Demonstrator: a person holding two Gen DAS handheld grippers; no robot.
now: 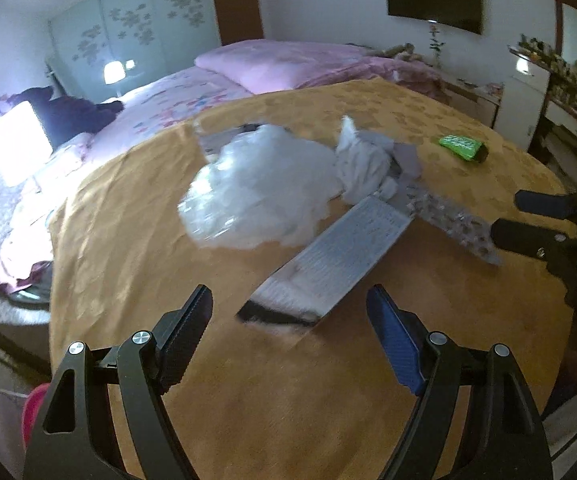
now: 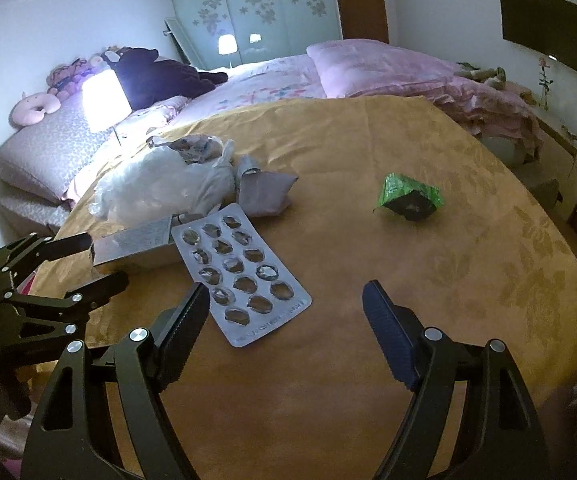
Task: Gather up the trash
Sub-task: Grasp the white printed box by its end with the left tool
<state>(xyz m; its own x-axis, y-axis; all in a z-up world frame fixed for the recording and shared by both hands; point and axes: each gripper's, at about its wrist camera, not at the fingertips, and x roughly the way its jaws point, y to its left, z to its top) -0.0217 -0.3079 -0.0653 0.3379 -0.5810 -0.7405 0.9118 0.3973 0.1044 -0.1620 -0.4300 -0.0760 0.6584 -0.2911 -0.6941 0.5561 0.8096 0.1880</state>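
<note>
Blister sheet (image 2: 240, 276) overlaps, seemingly, flat box (image 2: 136, 250).

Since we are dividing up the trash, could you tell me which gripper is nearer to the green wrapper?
Right. The right gripper hovers open over the blister pack, the green wrapper ahead of it. The left gripper, also open, faces the flat box across the table, farther off.

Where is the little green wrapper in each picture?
Left wrist view: the green wrapper lies far right on the yellow tablecloth, past the crumpled white paper.
Right wrist view: the wrapper is right of centre, alone on the cloth.
Shared landmark: the used blister pack, lying nearer than the wrapper in both views.
</note>
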